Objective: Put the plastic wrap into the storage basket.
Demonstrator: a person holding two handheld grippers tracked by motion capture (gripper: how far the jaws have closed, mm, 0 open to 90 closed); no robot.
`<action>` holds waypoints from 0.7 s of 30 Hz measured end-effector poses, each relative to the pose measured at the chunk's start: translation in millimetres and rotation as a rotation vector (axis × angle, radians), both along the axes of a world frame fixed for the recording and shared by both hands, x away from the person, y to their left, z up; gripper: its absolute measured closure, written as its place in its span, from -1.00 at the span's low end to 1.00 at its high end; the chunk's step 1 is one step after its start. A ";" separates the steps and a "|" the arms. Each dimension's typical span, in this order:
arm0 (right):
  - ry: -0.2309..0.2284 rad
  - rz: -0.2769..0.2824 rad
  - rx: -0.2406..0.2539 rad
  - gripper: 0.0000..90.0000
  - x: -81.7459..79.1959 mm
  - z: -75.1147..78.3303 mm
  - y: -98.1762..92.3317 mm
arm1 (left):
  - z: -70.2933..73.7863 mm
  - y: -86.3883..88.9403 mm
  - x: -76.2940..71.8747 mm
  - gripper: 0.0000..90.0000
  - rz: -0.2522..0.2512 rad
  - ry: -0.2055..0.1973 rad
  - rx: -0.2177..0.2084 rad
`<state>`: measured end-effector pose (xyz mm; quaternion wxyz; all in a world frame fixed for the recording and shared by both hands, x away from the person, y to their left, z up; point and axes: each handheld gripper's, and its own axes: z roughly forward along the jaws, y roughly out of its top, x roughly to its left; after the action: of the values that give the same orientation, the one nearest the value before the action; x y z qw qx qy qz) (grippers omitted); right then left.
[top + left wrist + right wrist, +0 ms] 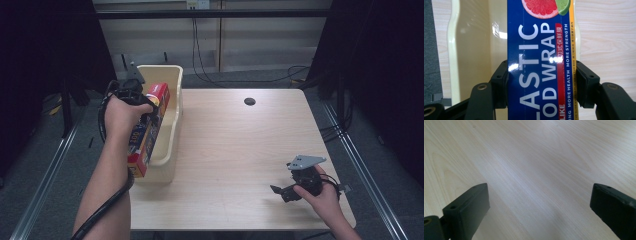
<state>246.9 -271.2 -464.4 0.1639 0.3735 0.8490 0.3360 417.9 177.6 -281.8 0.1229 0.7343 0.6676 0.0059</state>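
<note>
Your forearms are bare, no sleeves. Your left hand-held gripper [145, 107] is black, trailing a thick black cable; your right hand-held gripper [281, 190] carries a grey three-cornered plate and screw-fastened black jaws.
</note>
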 end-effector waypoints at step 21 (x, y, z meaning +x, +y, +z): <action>0.009 0.004 -0.009 -0.95 1.2 -3.2 1.0 | -24.4 -7.3 10.5 -0.09 0.019 0.056 -0.003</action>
<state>248.1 -270.2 -467.6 0.1611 0.3726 0.8518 0.3311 428.4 170.4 -306.2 0.1055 0.7276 0.6777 -0.0146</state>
